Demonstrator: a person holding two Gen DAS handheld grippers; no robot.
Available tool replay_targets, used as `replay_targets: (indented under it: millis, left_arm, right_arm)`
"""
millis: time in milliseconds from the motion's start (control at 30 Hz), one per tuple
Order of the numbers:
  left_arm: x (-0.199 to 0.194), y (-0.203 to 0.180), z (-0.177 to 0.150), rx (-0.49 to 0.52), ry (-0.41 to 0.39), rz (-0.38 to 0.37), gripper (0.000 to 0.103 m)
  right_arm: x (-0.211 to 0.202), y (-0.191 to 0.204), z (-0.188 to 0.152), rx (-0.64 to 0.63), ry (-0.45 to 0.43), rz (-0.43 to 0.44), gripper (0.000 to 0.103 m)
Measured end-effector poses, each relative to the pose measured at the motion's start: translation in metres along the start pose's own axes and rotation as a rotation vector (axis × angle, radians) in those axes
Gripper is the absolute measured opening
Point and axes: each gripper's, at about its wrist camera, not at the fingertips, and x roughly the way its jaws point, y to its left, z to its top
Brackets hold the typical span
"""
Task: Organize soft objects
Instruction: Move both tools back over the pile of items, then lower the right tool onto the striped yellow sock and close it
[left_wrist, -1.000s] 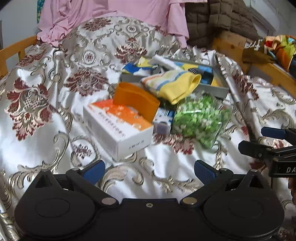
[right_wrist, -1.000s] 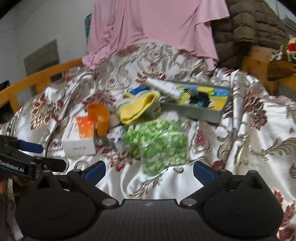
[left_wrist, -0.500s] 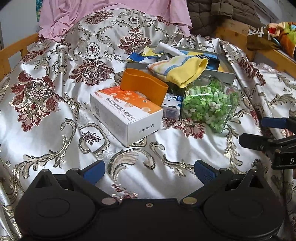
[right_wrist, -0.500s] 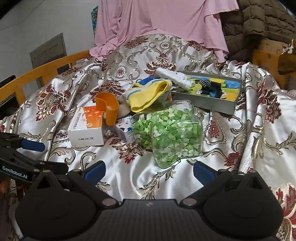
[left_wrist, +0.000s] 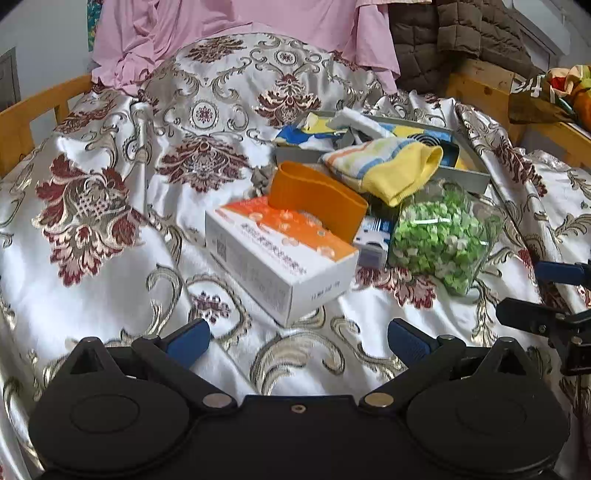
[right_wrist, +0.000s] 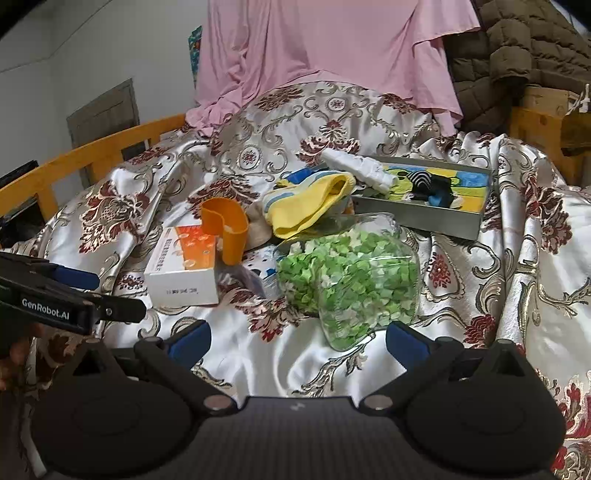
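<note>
Left tongs (left_wrist: 298, 330): wide apart, holding nothing; low and near over the bedspread, just short of the white-and-orange box (left_wrist: 280, 254). Against the frames a second ago the clutter sits closer and larger, so these tongs have come in toward the pile.
Right tongs (right_wrist: 298, 330): wide apart, holding nothing; near edge of the bag of green pieces (right_wrist: 349, 280) lies between the fingertips' line of sight. Same approach visible over the past second.
Striped yellow sock (left_wrist: 384, 166): the likeliest soft item to sort; draped over the near-left rim of the grey tray (left_wrist: 465, 175), hanging toward the orange cup (left_wrist: 317, 199). Not yet touched.
White rolled sock (right_wrist: 360, 168): lying across the tray's far-left corner, partly inside.
Dark socks (right_wrist: 432, 184): already inside the tray.
Small blue-and-white carton (left_wrist: 373, 240): wedged between box and bag.
Bedspread (left_wrist: 110, 184): glossy, rumpled; wooden bed rail (right_wrist: 92, 155) at left.
Meaning for task: judged an approach phase only; nothing has been sorted in this second, and the yellow sock remains half out of the tray.
Risk: hard items stand between both tongs and the sock.
</note>
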Motion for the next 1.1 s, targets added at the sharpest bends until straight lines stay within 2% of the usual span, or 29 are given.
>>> replay_targets:
  millis: [233,467,633,933,1100]
  left_arm:
    - [0.011,0.008,0.009,-0.029,-0.025,-0.020,0.102]
    - [0.018,0.018,0.023,-0.101,-0.081,-0.030,0.102]
    - [0.020,0.020,0.037,-0.085,-0.111,-0.030,0.102]
    - [0.031,0.027,0.066,-0.038,-0.119,-0.037,0.102]
    - [0.049,0.032,0.077,-0.011,-0.117,-0.063,0.102]
  right_arm:
    - [0.001,-0.003,0.003,0.017,-0.028,-0.036,0.103]
    - [0.007,0.000,0.020,-0.002,-0.099,-0.070,0.103]
    - [0.021,0.000,0.033,-0.018,-0.122,-0.085,0.103]
    - [0.053,0.001,0.071,-0.043,-0.195,-0.079,0.103]
    - [0.078,-0.007,0.089,-0.037,-0.191,-0.095,0.103]
